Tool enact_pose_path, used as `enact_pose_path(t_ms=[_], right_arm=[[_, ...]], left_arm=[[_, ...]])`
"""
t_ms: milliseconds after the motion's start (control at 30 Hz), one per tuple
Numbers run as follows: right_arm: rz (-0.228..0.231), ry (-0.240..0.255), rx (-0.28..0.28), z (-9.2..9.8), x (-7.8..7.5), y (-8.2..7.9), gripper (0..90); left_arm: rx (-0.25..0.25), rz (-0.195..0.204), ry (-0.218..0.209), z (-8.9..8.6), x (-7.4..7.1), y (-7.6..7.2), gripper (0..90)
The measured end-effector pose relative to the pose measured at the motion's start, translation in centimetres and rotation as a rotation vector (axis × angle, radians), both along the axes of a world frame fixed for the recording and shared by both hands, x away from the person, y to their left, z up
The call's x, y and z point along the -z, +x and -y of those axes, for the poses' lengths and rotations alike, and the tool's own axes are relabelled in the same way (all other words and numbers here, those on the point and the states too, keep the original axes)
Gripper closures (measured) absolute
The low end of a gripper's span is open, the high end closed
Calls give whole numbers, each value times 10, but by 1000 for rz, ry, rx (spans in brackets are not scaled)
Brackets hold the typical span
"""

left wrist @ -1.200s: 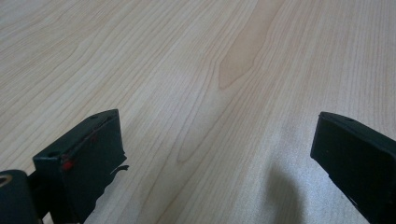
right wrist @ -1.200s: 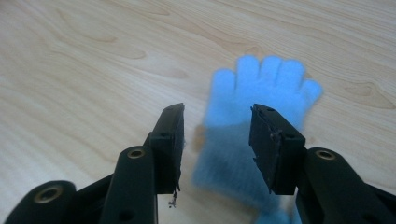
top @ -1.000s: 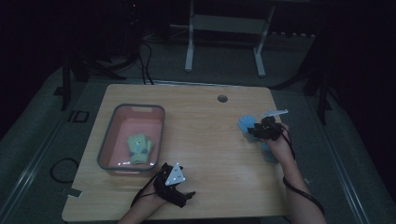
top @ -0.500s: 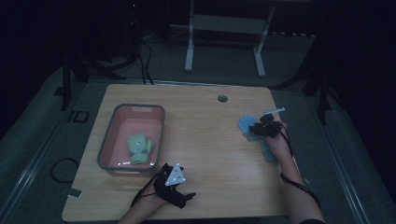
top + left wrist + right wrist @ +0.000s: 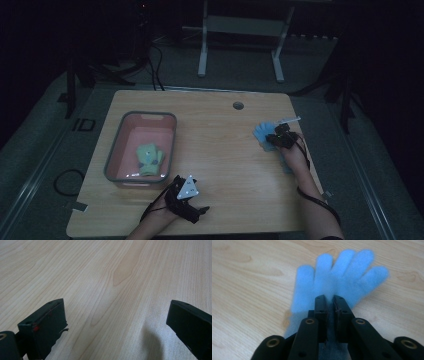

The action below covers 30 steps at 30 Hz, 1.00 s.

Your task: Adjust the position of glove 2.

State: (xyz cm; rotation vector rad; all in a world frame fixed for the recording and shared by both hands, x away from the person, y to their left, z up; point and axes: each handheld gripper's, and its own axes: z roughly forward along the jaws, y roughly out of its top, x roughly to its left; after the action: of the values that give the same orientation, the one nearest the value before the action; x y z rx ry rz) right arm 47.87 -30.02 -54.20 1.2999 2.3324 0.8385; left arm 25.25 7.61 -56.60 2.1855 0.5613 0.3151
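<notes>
The blue glove (image 5: 337, 280) was a fuzzy, light-blue knit one with five fingers. It lay flat on the wooden table (image 5: 225, 150), at about three o'clock on the tabletop near its right edge. In the right gripper view its fingers were spread and pointed toward twelve o'clock, slightly blurred, and fabric at its palm was pinched between the closed jaws.

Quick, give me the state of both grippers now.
Left gripper: open, holding nothing.
Right gripper: jaws just closed, pinching the blue glove.
</notes>
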Motion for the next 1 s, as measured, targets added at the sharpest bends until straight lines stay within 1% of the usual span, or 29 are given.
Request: enact_pose_path(t_ms=[67,100,167,233,300,333,367,400,433,500,633,700,767,833,900,967,1000], right_arm=[[-4,17,28,0,-1,-1,860],[-4,17,28,0,-1,-1,860],[-7,40,56,-3,-7,-5,872],[-8,45,50,-7,-11,-9,873],[-5,71,53,-11,-16,-15,873],[-5,71,53,-11,-16,-15,873],[-2,78,55,-14,-18,-18,874],[5,83,51,-20,-23,-26,874],[7,83,48,-23,-24,-29,874],[10,98,35,-30,-29,-38,874],[33,126,2,-44,-42,-60,874],[46,148,-7,-51,-52,-72,874],[60,182,-4,-56,-60,-84,874],[73,197,-4,-61,-67,-97,874],[78,210,-16,-67,-72,-108,874],[90,206,-16,-73,-74,-121,874],[85,224,-13,-74,-74,-126,874]], left_arm=[[-1,0,-3,0,0,0,27],[-1,0,-3,0,0,0,28],[-3,2,-7,0,0,0,27],[-2,5,-6,-1,0,-1,27],[-1,7,-3,0,0,-1,27],[-1,7,-3,0,0,-1,27],[0,9,-1,0,0,-1,27],[1,10,2,0,-1,-1,27],[1,11,0,0,-1,-1,27],[1,14,0,-1,-1,-2,27],[-4,16,-15,-3,-2,-2,28],[-6,16,-17,-3,-1,-1,27],[-9,17,-18,-4,-1,-1,28],[-13,25,-23,-4,-2,-1,27],[-13,24,-26,-5,-2,-1,28],[-13,25,-26,-5,-2,-2,27],[-12,27,-25,-5,-2,-2,27]])
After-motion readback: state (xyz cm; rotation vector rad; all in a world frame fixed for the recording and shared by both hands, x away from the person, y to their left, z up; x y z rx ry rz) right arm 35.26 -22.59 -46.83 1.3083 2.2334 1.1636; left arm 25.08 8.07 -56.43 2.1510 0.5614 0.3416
